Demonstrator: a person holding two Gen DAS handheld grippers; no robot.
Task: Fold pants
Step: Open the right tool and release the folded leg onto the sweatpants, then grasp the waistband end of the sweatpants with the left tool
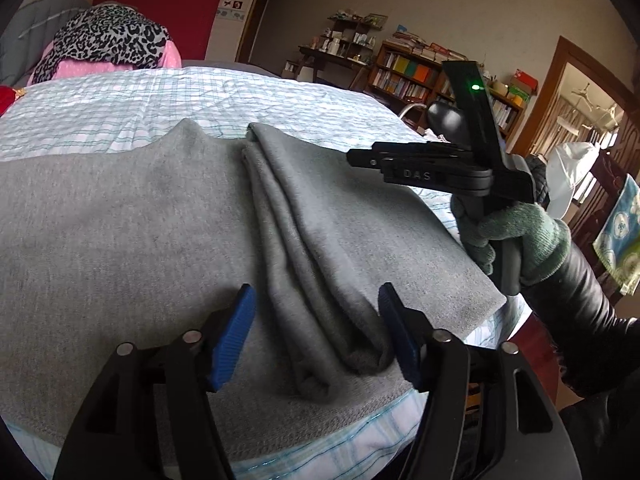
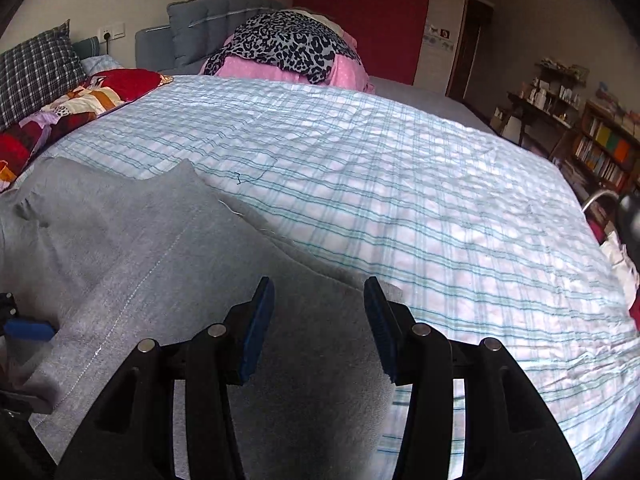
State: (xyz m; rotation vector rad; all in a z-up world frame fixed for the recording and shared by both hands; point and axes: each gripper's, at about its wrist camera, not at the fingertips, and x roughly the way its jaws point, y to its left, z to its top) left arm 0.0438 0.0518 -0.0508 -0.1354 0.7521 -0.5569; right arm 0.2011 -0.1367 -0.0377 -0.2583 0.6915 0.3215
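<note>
Grey pants (image 1: 140, 220) spread flat on checked bed (image 2: 400, 184) | left gripper (image 1: 316, 332) wide, straddling bunched fold, gripping nothing | right gripper (image 2: 320, 324) half-open, empty, over pants edge

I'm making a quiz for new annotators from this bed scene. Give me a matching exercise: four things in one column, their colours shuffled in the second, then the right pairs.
Things:
1. pants
2. bedsheet
3. glove
4. left hand-held gripper pads

Colours:
A. blue
B. green
C. grey
D. white with teal plaid lines

Pairs: 1-C, 2-D, 3-B, 4-A
</note>
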